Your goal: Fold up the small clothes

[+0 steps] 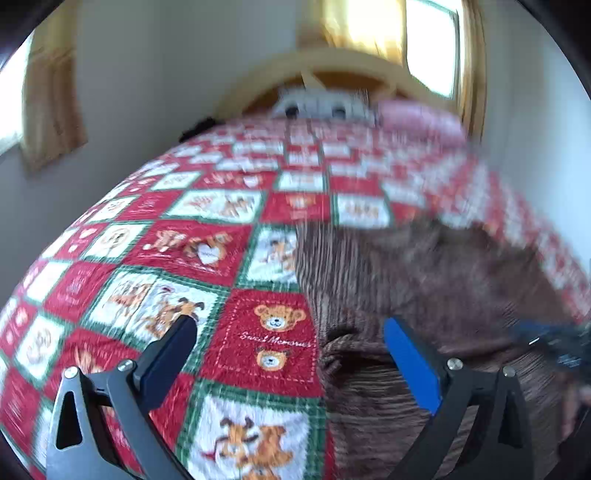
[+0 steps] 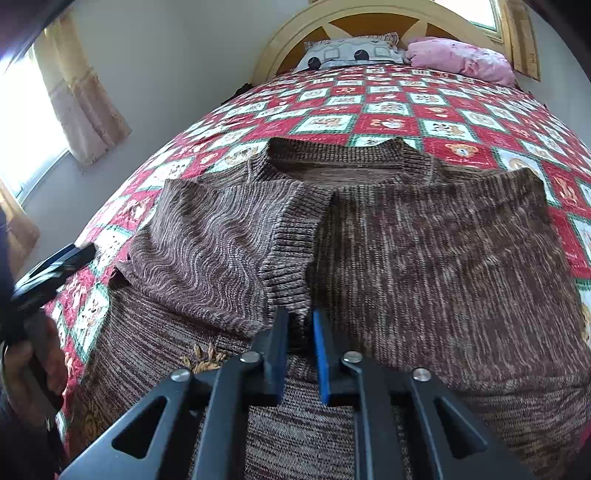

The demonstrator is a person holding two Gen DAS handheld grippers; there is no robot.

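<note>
I see the brown knitted sweater [image 2: 424,240] lying flat on the bedspread [image 2: 388,110], toward the foot edge of the bed, its neckline pointing at the headboard [image 2: 295,29]. One sleeve [image 2: 221,240] is folded in across the chest, its ribbed cuff [image 2: 291,258] ending near the sweater's middle. My right gripper [image 2: 300,325] sits just at that cuff's lower end with its jaws drawn narrow, only a slim gap between the blue pads; a bit of knit seems to lie in that gap, though I cannot tell whether the pads actually press on it. My left gripper [image 1: 291,328] hangs over the bedspread at the sweater's left edge with its jaws spread wide and nothing between them: one finger [image 1: 173,354] is above a red teddy-bear square, the blue-padded finger [image 1: 413,365] above the knit. That view is blurred on its right side. In the right wrist view the left gripper shows at the left border, a hand [image 2: 33,362] around its handle. At the head end a grey patterned pillow [image 2: 351,53] rests beside a pink pillow [image 2: 461,59]. Curtains [image 2: 81,92] hang by the window on the left wall.
</note>
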